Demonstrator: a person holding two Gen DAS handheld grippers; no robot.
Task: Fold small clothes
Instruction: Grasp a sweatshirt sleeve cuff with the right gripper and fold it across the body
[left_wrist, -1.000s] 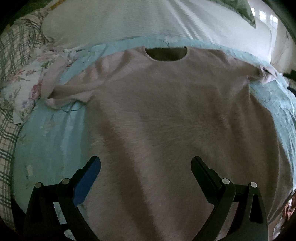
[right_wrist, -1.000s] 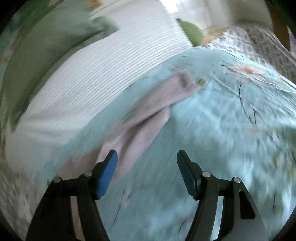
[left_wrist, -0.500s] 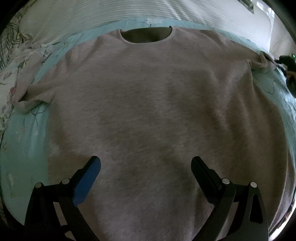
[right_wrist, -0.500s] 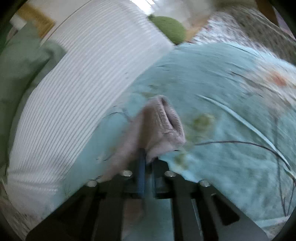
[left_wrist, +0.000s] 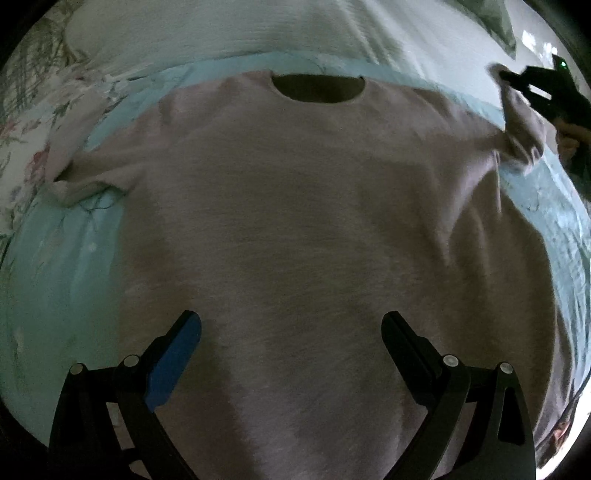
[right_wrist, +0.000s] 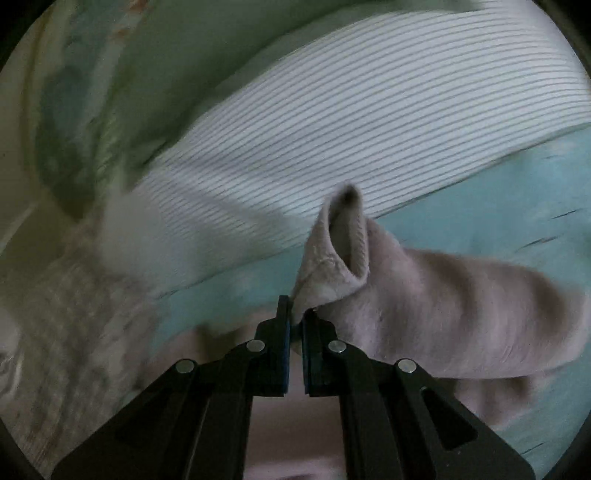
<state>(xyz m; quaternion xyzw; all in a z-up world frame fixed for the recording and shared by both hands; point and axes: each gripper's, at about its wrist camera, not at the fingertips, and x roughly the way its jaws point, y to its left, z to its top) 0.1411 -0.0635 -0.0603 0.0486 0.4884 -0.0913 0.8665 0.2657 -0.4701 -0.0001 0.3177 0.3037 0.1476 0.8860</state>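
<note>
A pale mauve fuzzy sweater (left_wrist: 314, 221) lies flat, neck hole (left_wrist: 317, 88) away from me, on a light blue bedspread (left_wrist: 55, 266). My left gripper (left_wrist: 291, 332) is open and empty, hovering over the sweater's lower body. My right gripper (right_wrist: 295, 321) is shut on the cuff of the sweater's right sleeve (right_wrist: 443, 306) and holds it lifted off the bedspread. That gripper also shows in the left wrist view (left_wrist: 517, 81) at the upper right, with the sleeve (left_wrist: 521, 129) hanging from it. The left sleeve (left_wrist: 85, 177) lies bunched at the left.
A white ribbed pillow (right_wrist: 351, 122) lies along the far edge of the bed, with a green pillow (right_wrist: 110, 92) behind it. Floral bedding (left_wrist: 26, 129) sits at the left. The blue bedspread (right_wrist: 498, 206) lies under the lifted sleeve.
My right gripper closed on the right sleeve cuff and has lifted it, swinging it inward. My left gripper stayed open and drifted slightly over the sweater body.
</note>
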